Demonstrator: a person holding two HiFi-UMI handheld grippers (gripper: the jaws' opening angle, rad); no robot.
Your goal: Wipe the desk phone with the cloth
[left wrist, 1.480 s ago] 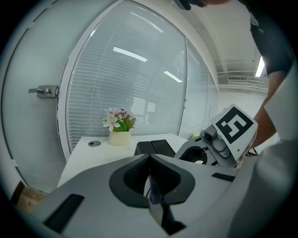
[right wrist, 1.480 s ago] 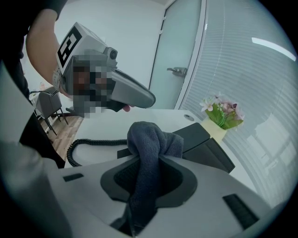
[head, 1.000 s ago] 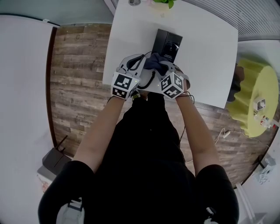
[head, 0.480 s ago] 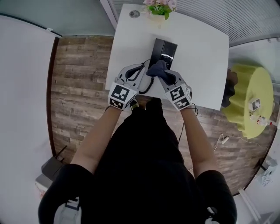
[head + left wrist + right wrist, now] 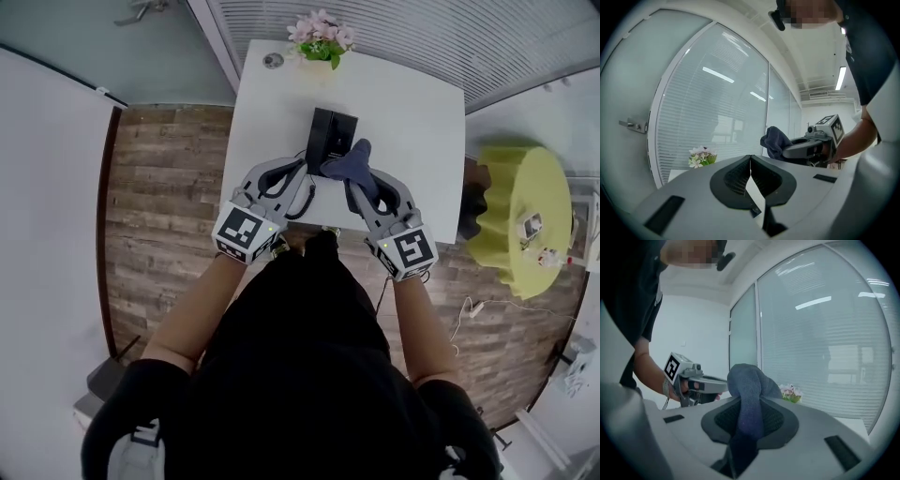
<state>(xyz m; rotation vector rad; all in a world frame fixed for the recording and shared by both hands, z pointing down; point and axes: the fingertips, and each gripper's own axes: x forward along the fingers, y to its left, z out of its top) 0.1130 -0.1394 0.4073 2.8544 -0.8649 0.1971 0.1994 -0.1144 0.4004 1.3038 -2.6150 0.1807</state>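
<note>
The phone (image 5: 328, 139) stands on the white table (image 5: 422, 131), between the grippers' tips and the flowers (image 5: 319, 42) at the far edge. The dark blue cloth (image 5: 351, 161) bunches at its near right corner; whether they touch cannot be told. The right gripper (image 5: 747, 416) has its fingers clamped on the cloth, a fold rising above them. The left gripper (image 5: 750, 159), just left of the phone, has its fingers closed tip to tip on nothing. The coiled cord (image 5: 305, 195) loops beside it.
</note>
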